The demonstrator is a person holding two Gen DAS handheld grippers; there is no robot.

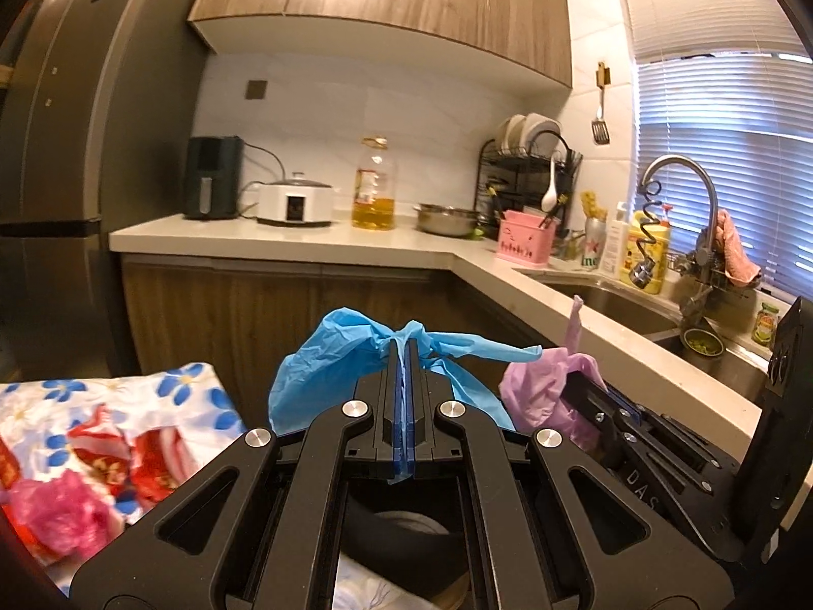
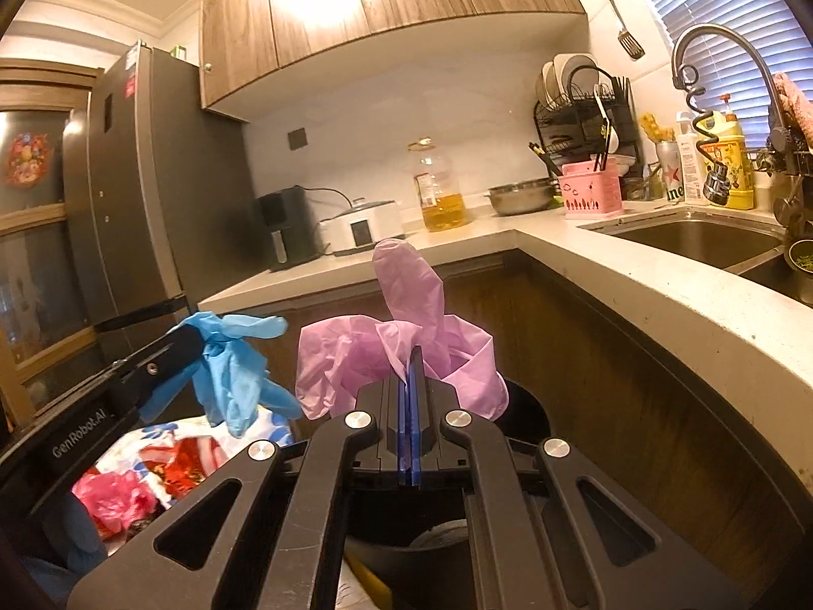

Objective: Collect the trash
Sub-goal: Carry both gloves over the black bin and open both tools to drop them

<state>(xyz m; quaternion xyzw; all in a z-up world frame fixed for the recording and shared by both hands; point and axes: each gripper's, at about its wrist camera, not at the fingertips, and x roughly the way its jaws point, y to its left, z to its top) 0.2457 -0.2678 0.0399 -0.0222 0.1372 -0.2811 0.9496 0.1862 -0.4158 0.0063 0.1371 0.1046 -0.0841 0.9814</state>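
My left gripper [image 1: 405, 351] is shut on a crumpled blue glove [image 1: 315, 361], held up in front of the kitchen cabinets. My right gripper [image 2: 412, 356] is shut on a crumpled pink glove [image 2: 401, 335]. The two grippers are side by side: the pink glove [image 1: 538, 391] shows at the right of the left wrist view, the blue glove [image 2: 233, 366] at the left of the right wrist view. Below both grippers is a dark round bin [image 2: 528, 414], mostly hidden by the gripper bodies.
A floral bag [image 1: 101, 422] with red and pink trash lies at lower left. An L-shaped counter [image 1: 305, 241] holds an air fryer, cooker, oil bottle [image 1: 375, 185], bowl and dish rack. A sink [image 2: 696, 239] with tap is at right, a fridge [image 2: 147, 178] at left.
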